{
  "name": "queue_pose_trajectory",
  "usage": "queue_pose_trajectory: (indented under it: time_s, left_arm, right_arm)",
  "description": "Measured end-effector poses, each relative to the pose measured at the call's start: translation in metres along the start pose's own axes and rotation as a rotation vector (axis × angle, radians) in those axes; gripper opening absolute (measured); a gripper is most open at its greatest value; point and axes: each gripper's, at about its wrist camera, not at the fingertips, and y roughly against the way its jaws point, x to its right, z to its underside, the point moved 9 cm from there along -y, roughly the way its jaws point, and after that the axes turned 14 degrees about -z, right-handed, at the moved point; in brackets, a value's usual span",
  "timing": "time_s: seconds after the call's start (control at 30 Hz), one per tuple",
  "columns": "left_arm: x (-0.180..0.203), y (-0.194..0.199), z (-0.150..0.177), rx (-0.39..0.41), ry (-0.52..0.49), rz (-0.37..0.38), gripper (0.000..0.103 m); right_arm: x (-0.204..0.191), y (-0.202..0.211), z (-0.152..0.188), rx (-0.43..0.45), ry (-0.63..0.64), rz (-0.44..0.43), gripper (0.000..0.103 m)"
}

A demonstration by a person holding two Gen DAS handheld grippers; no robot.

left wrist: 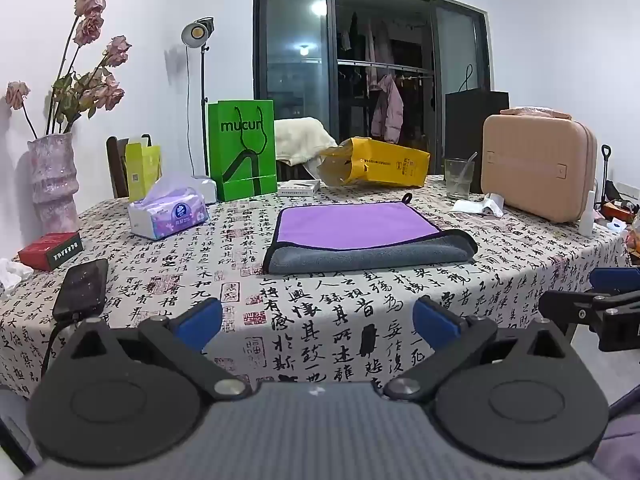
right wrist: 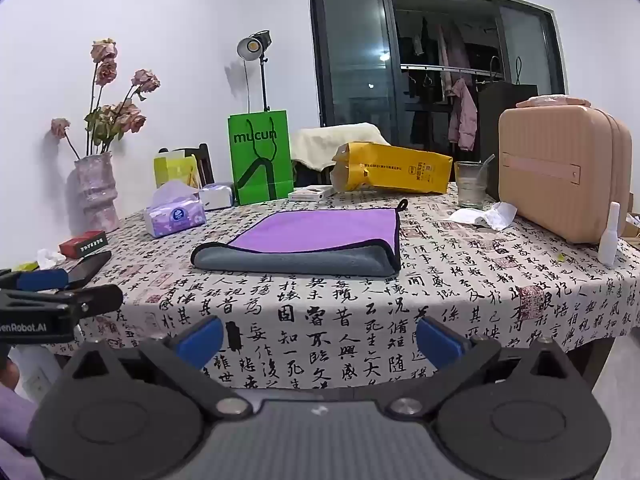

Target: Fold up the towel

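A towel [left wrist: 360,232], purple on top and grey underneath with a dark hem, lies folded in half on the table, its fold toward me; it also shows in the right wrist view [right wrist: 312,240]. A small hanging loop sticks out at its far right corner [right wrist: 402,204]. My left gripper [left wrist: 318,320] is open and empty, held back from the table's near edge. My right gripper [right wrist: 320,338] is open and empty, also in front of the table edge. Each gripper shows at the side of the other's view.
The table wears a calligraphy-print cloth [left wrist: 320,320]. Around the towel stand a tissue pack [left wrist: 168,216], a green bag [left wrist: 242,148], a yellow bag [left wrist: 376,162], a glass [left wrist: 458,178], a pink case [left wrist: 538,168], a phone [left wrist: 82,288], a red box [left wrist: 50,250] and a vase [left wrist: 54,180].
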Motion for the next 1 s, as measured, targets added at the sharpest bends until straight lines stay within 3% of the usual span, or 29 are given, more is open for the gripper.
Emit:
queue_pose_trajectory:
  time_s: [1.0]
  left_arm:
    - [0.0009,0.0001,-0.0023,0.005,-0.007,0.004,0.103]
  right_arm:
    - [0.0009,-0.0031,0.0002,0.001,-0.005,-0.001,0.103]
